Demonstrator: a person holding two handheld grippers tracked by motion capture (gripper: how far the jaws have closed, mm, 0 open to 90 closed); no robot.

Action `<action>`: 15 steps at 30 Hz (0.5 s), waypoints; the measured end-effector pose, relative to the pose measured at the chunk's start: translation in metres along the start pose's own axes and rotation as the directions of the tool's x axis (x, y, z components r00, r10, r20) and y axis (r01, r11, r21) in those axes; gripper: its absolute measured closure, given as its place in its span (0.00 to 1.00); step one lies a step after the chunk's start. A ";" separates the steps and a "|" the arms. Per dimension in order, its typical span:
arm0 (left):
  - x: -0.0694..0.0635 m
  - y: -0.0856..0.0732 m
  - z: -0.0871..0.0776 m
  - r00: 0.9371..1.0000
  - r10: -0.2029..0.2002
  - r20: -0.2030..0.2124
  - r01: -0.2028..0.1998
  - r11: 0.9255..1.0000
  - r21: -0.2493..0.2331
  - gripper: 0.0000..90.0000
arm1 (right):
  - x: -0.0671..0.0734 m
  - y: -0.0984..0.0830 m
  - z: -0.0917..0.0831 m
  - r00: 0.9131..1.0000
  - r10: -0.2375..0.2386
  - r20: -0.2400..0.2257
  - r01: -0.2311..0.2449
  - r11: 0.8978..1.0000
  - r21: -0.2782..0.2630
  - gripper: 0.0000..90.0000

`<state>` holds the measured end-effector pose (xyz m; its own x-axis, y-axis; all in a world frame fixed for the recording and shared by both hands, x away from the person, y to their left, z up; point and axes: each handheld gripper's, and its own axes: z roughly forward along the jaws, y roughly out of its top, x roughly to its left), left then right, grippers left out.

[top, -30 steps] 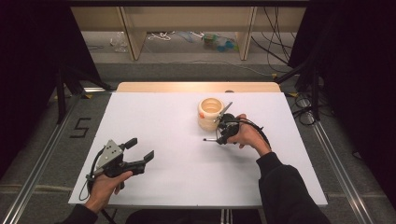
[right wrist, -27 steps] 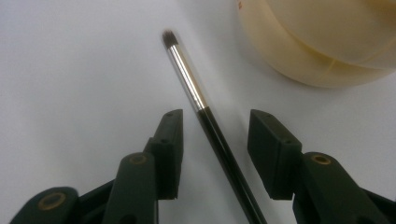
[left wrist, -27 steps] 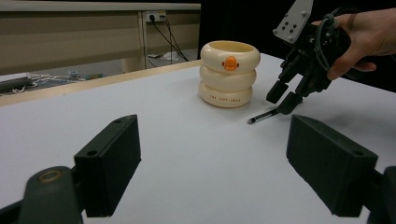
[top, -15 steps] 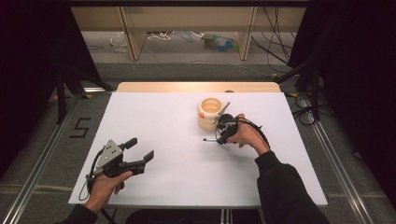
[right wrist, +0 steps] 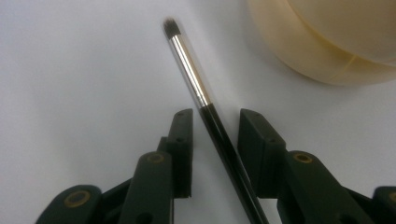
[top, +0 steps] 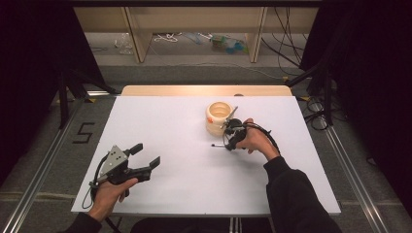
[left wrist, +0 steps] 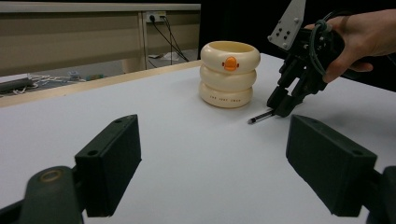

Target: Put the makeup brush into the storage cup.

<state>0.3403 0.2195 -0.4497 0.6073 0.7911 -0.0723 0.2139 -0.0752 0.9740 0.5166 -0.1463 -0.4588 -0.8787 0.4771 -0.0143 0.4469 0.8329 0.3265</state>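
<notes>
A thin black-handled brush [right wrist: 205, 107] with a silver ferrule lies flat on the white table [top: 184, 160], just in front of a cream ribbed cup [top: 218, 118] with an orange mark [left wrist: 229, 63]. My right gripper [right wrist: 215, 121] points down at the brush [top: 218, 145], its fingers on either side of the handle. Its jaws have just been closing and a gap remains on the left side, so the pads do not press on the brush. In the left gripper view the right gripper [left wrist: 284, 105] stands over the brush [left wrist: 260, 117]. My left gripper [top: 146, 154] rests open and holds nothing at the table's front left.
A wooden strip [top: 204, 90] runs along the table's far edge, with shelving and cables on the floor beyond. Metal rails [top: 43, 174] flank the table. The cup [right wrist: 327, 42] sits close to the right gripper's far side.
</notes>
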 end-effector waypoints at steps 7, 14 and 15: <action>0.000 0.000 0.000 1.000 -0.001 0.000 0.001 1.000 -0.003 0.20 | -0.001 0.000 0.000 1.000 0.015 -0.004 -0.015 1.000 0.001 0.77; 0.000 0.000 0.000 1.000 -0.001 0.000 0.001 1.000 -0.003 0.20 | 0.000 0.000 0.000 1.000 -0.004 -0.005 0.004 1.000 0.004 0.81; 0.000 0.000 0.000 1.000 0.000 -0.001 0.000 1.000 -0.004 0.20 | 0.000 0.001 0.000 1.000 -0.004 -0.006 0.004 1.000 0.005 0.82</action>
<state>0.3403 0.2199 -0.4495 0.6069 0.7915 -0.0722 0.2111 -0.0729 0.9747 0.5168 -0.1459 -0.4586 -0.8814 0.4722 -0.0094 0.4445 0.8360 0.3218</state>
